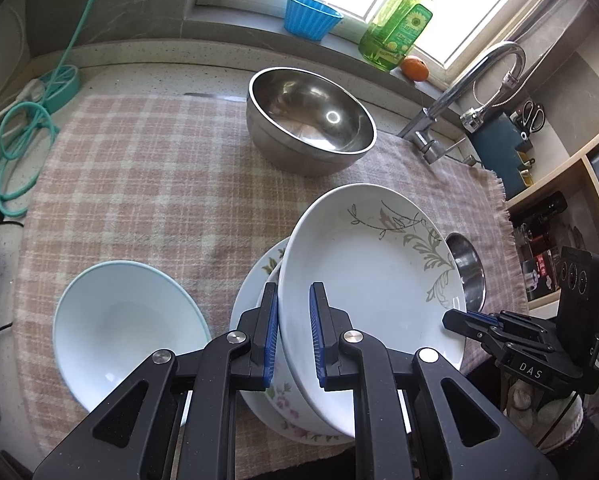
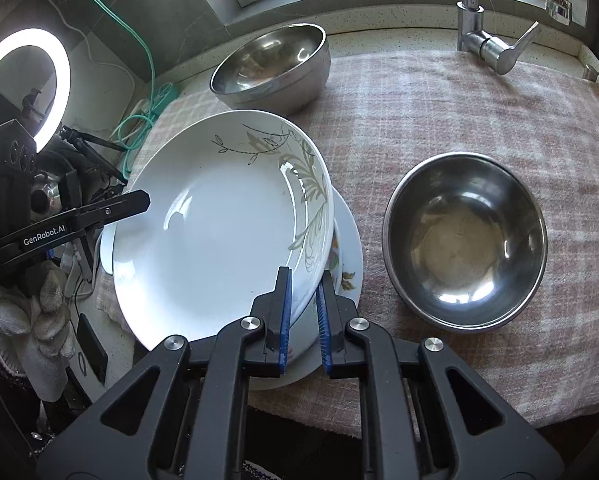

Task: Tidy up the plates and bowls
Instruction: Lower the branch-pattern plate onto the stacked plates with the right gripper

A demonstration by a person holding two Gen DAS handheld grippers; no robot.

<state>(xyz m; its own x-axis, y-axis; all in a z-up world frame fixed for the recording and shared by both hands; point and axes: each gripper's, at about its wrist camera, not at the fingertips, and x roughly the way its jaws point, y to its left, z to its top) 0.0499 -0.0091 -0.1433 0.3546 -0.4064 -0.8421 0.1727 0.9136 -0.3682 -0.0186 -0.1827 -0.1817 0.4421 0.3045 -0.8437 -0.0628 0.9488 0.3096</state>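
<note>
Both tongs are clamped on one leaf-patterned plate (image 1: 363,264): the left tongs (image 1: 293,336) pinch its near-left rim, the right tongs (image 2: 302,320) its near-right rim, pads closed tight on the china. The plate tilts over a floral plate (image 2: 349,256) that lies on the checked cloth (image 1: 139,184) near the worktop's front edge. Just left of this pile sits a pale blue bowl (image 1: 127,328); just right, a small steel bowl (image 2: 465,240). A large steel bowl (image 1: 309,120) stands toward the back edge, with open cloth between it and the pile. Along the sill behind are a blue cup (image 1: 309,18), a green soap bottle (image 1: 397,28) and an orange (image 1: 415,68); the tap (image 2: 473,12) rises at the back right.
</note>
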